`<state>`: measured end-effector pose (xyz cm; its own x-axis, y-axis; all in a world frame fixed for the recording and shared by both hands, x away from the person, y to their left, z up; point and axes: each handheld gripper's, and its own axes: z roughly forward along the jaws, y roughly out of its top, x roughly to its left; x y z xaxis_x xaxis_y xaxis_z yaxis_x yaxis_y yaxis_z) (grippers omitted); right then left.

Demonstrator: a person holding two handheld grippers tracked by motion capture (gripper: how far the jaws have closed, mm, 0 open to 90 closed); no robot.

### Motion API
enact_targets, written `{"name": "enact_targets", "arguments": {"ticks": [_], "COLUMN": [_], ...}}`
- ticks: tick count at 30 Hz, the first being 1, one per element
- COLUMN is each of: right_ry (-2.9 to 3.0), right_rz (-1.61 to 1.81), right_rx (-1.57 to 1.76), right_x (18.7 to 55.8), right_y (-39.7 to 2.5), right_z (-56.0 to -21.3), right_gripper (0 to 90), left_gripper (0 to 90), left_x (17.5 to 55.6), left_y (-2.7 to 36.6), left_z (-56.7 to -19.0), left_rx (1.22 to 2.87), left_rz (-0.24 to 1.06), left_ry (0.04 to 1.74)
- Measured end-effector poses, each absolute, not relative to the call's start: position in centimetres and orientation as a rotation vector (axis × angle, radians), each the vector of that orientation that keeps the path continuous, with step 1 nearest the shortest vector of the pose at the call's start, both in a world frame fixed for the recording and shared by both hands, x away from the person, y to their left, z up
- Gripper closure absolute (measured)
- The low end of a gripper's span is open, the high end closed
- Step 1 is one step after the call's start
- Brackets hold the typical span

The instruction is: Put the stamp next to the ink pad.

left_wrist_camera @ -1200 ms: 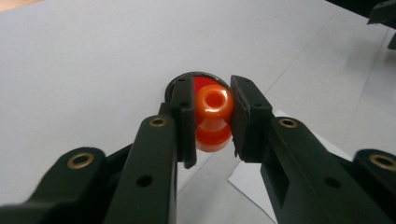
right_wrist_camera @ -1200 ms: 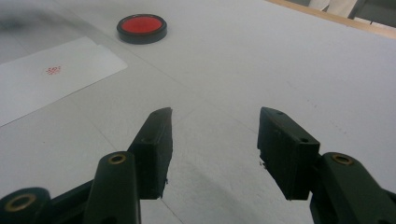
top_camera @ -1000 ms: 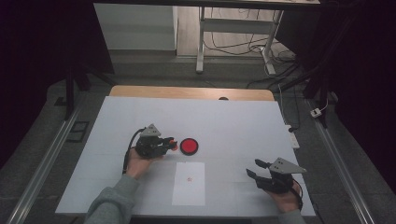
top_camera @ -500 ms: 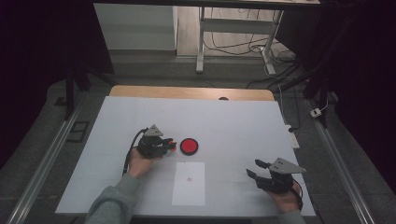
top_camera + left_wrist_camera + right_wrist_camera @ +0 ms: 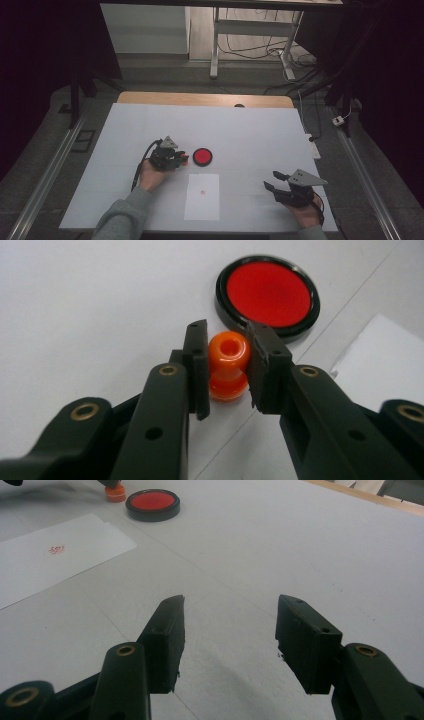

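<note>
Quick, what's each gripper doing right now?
Left gripper: closed on the small orange plastic stamp.
Right gripper: open, holding nothing.

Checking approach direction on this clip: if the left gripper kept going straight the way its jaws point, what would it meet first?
The left gripper, jaws around the orange stamp, points at the red ink pad just beyond. That would likely come first, though the gap is hard to judge.
</note>
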<state>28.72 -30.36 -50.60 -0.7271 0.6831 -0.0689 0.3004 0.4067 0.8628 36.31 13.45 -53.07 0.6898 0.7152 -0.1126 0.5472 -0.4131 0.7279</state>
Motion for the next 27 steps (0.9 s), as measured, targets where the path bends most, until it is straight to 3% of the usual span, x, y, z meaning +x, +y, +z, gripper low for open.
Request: {"name": "enact_targets", "arguments": {"ticks": [16,23,27], "right_ry": [2.255,2.254,2.253], "right_rz": [1.258,1.261,1.262], "right_rx": [0.843,0.844,0.844], "right_x": [28.7,28.8,28.8], "right_y": [-30.4,-30.4,-30.4], "right_z": [-50.6,-50.6,-50.6], "right_gripper": [44.9,44.7,44.7], "left_gripper": [69.8,49.9,43.1], "left_x": [36.0,35.7,35.5], "left_y": [13.4,13.6,13.9], "left_z": [-53.2,-52.4,-52.0], "left_rx": [2.125,2.046,2.003], "left_rz": [0.287,0.318,0.331], "left_ry": [0.948,0.933,0.946]}}
